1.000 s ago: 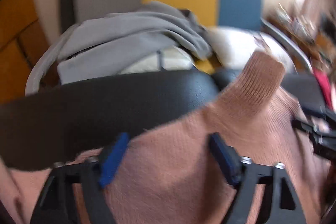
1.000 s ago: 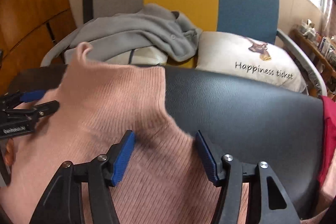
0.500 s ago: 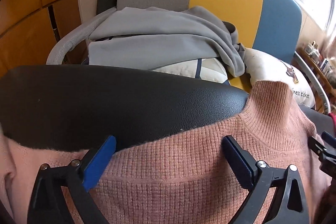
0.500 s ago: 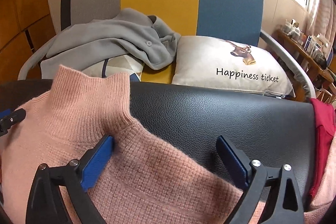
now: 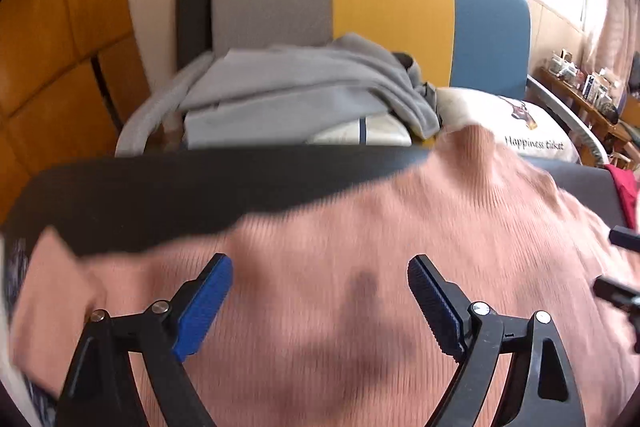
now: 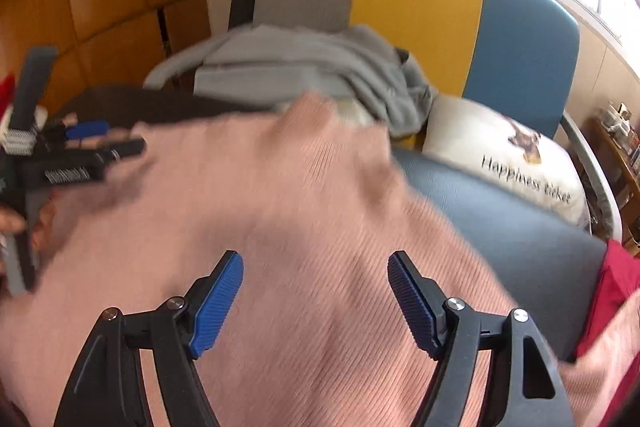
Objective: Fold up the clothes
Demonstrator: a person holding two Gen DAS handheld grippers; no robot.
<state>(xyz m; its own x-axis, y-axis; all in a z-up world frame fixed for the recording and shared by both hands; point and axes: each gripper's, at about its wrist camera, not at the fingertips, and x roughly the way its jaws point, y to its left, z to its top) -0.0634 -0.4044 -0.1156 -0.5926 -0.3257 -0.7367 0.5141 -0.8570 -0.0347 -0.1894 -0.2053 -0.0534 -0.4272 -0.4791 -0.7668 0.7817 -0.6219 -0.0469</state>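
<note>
Pink sweater (image 5: 360, 267) spread flat on a dark padded surface (image 5: 180, 187), collar toward the far edge. Left gripper (image 5: 320, 291) above its near part, blue pads apart and closing, nothing pinched. Right gripper (image 6: 316, 287) likewise over the knit, pads apart, closing, gripping nothing. Beyond, a striped chair (image 6: 420, 7) with grey clothes (image 6: 312, 67) and a printed cushion (image 6: 500, 155). Red cloth (image 6: 616, 279) at far right.

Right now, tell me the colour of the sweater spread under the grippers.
The sweater is dusty pink ribbed knit, clearest in the right wrist view.
</note>
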